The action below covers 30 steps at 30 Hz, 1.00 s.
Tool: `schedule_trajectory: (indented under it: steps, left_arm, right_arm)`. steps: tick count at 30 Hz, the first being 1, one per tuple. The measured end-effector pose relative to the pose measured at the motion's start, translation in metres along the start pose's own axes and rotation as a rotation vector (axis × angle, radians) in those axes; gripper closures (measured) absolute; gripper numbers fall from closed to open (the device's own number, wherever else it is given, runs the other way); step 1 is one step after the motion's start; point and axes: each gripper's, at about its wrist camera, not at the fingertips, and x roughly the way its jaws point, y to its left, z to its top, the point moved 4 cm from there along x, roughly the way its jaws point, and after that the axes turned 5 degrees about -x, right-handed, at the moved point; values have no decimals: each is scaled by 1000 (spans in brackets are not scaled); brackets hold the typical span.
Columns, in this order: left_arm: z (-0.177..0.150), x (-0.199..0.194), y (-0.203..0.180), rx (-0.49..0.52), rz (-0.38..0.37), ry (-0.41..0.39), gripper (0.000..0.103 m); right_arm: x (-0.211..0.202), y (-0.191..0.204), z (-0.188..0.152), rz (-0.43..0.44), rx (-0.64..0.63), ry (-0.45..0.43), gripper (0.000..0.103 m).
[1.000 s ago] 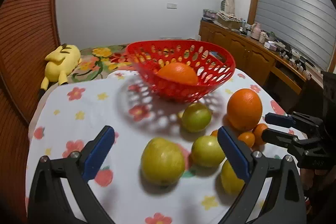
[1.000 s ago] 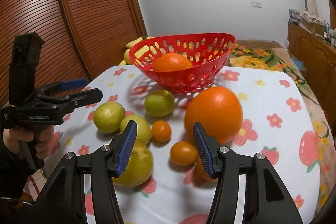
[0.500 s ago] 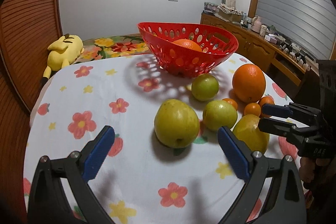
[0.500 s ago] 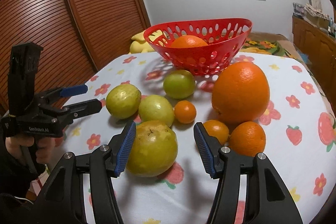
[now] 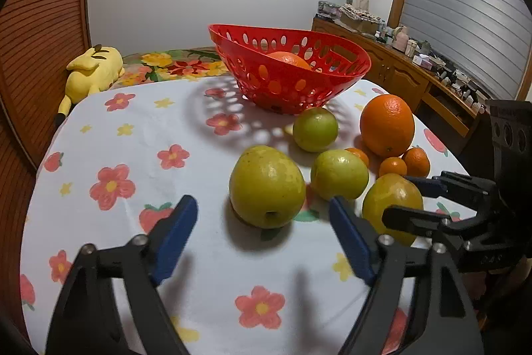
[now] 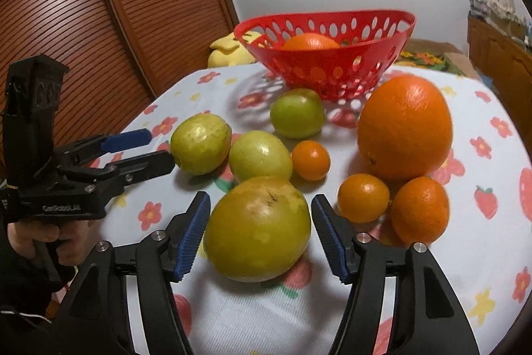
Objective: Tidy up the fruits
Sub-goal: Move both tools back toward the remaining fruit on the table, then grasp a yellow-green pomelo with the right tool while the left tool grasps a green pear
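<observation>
A red basket (image 5: 289, 69) holding one orange (image 5: 288, 59) stands at the back of the flowered table. Loose fruit lies in front of it. My left gripper (image 5: 262, 218) is open, low over the cloth, with a yellow-green pear (image 5: 267, 187) just ahead between its fingers. My right gripper (image 6: 261, 218) is open around a second yellow-green fruit (image 6: 257, 228), its pads a little apart from its sides. A big orange (image 6: 405, 127), three small oranges (image 6: 363, 198) and two green fruits (image 6: 297, 112) lie nearby.
A yellow plush toy (image 5: 91, 69) lies past the table's far left edge. A wooden slatted door (image 6: 99, 22) is on the left. A wooden sideboard (image 5: 415, 72) with clutter runs along the right wall. The table edge (image 5: 36, 168) curves close on the left.
Both grippers have moved down and closer to the fruit. The right gripper's fingers now flank the nearest yellow-green fruit; the left gripper has closed in on the pear.
</observation>
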Motion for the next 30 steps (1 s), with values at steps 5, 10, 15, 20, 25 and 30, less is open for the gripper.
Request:
schedule_trajectory:
  steps: [5,10,15,20,25,30]
  left_arm:
    - [2,8,-3,-1,-3,12,27]
    - [4,17,-4,-1,-1,27,32]
    - [5,26,-3,-11,-5,47,33]
    - [6,33,-4,-16,-7,63,33]
    - [7,39,-3,-24,-3,73,42]
    - [7,47,-1,-28,10,95,43]
  right_arm:
    - [3,0,-4,26,10,16,35]
    - [6,3,-6,38,15,21,34]
    - [9,7,-8,50,-2,37,35]
    - [6,11,-9,52,-34,32,39]
    - [-2,0,-8,9,-28,8,39]
    - [-5,-10,-11,-28,-28,9,39]
